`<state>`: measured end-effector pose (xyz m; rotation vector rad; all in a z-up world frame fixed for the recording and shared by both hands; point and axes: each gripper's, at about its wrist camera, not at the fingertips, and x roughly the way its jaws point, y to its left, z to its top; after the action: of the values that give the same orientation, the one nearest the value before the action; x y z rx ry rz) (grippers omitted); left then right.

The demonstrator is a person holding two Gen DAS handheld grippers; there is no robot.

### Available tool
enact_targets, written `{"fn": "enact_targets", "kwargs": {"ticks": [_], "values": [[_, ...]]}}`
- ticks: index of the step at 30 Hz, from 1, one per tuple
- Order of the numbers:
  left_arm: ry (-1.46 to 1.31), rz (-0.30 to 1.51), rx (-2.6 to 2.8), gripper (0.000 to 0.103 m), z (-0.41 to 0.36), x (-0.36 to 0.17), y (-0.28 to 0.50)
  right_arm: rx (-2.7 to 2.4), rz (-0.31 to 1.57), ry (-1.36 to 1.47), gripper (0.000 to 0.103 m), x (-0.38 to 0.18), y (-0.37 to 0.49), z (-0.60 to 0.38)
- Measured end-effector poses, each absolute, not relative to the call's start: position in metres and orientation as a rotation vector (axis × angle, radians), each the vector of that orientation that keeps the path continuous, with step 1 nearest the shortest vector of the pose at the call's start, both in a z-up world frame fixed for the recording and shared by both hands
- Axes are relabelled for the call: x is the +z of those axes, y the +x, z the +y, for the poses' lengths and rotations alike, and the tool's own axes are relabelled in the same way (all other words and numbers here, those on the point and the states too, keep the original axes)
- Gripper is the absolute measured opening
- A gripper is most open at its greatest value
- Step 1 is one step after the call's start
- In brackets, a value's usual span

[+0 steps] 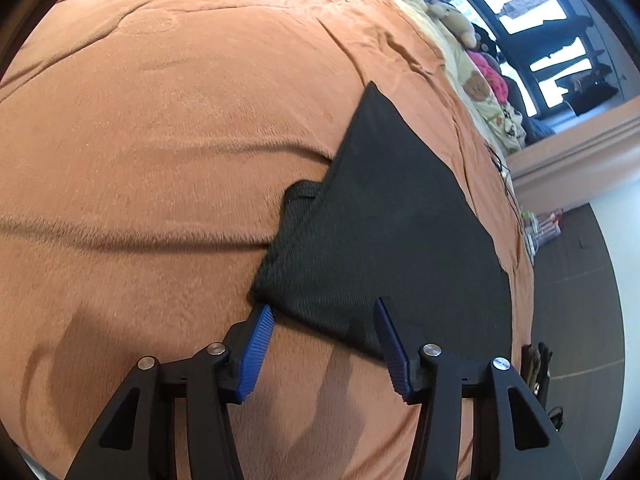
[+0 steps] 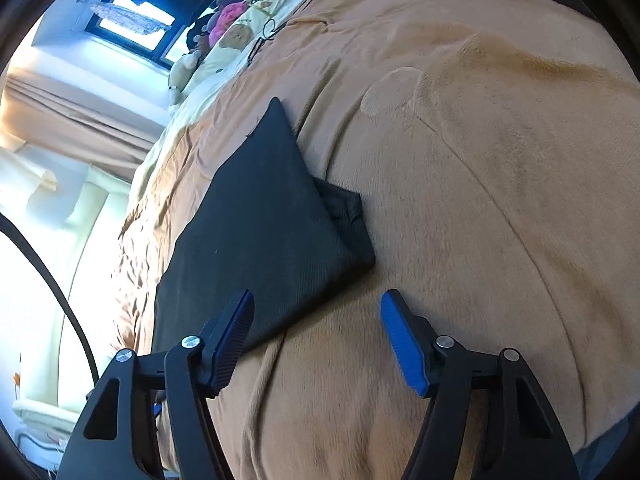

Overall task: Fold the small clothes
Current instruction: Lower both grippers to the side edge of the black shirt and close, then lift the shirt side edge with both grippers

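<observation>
— Left gripper (image 1: 324,312) first: how do the jaws stand?

— Apart. Its blue pads (image 1: 256,354) straddle the near edge of the black garment (image 1: 384,216); one tip lies at the garment's near corner, the other over the cloth itself. Neither visibly presses on it.

— And the right gripper (image 2: 316,300)?

— Also spread. One finger lies over the garment's (image 2: 260,232) near edge, the other above the bare orange-brown plush blanket (image 2: 480,200). Nothing is clamped.

— Where does the garment lie?

— Flat on the blanket, on the bed, just ahead of both grippers. It is folded into a rough wedge: broad at the near end, narrowing to a point far from the cameras, so its long axis runs away from the grippers towards the pillows. A small folded flap (image 1: 298,200) sticks out from under one long side.

— Further off?

— A pale yellow printed sheet (image 1: 480,92) along the bed's far edge, with stuffed toys (image 1: 456,16) heaped on it, one pink. Beyond them, a dark-framed window (image 1: 540,28).
</observation>
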<state>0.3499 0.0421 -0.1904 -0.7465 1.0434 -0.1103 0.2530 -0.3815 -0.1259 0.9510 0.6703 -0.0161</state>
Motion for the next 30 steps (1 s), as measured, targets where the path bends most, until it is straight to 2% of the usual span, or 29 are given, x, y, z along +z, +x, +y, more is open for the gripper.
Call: {"fn": "enact_targets", "kwargs": {"ticks": [5,9,12,14,17,19,22,30], "values": [[-0.765,1.028,-0.075,0.052,0.040,-0.193,0.353,-0.009,0.680,0.975,0.059,-0.127,0.265,-0.375],[-0.777,1.003,-0.050,0.051,0.039,-0.193,0.353,0.000,0.692,0.975,0.050,-0.128,0.277,-0.372],[-0.781,0.990,-0.031,0.040,0.041,-0.193,0.355,-0.003,0.694,0.972,0.037,-0.128,0.283,-0.373],[-0.796,0.988,-0.014,0.025,0.046,-0.195,0.354,-0.001,0.697,0.980,0.028,-0.130,0.284,-0.376],[-0.806,0.990,-0.006,0.013,0.051,-0.198,0.354,0.007,0.696,0.982,0.018,-0.129,0.286,-0.378],[-0.782,0.986,-0.003,0.006,0.051,-0.195,0.355,0.005,0.701,0.979,0.006,-0.130,0.287,-0.379],[-0.759,0.962,0.004,0.004,0.049,-0.184,0.356,0.000,0.697,0.957,0.002,-0.124,0.287,-0.376],[-0.716,0.915,-0.002,0.004,0.055,-0.151,0.347,0.024,0.665,0.885,0.000,-0.095,0.274,-0.366]]}}
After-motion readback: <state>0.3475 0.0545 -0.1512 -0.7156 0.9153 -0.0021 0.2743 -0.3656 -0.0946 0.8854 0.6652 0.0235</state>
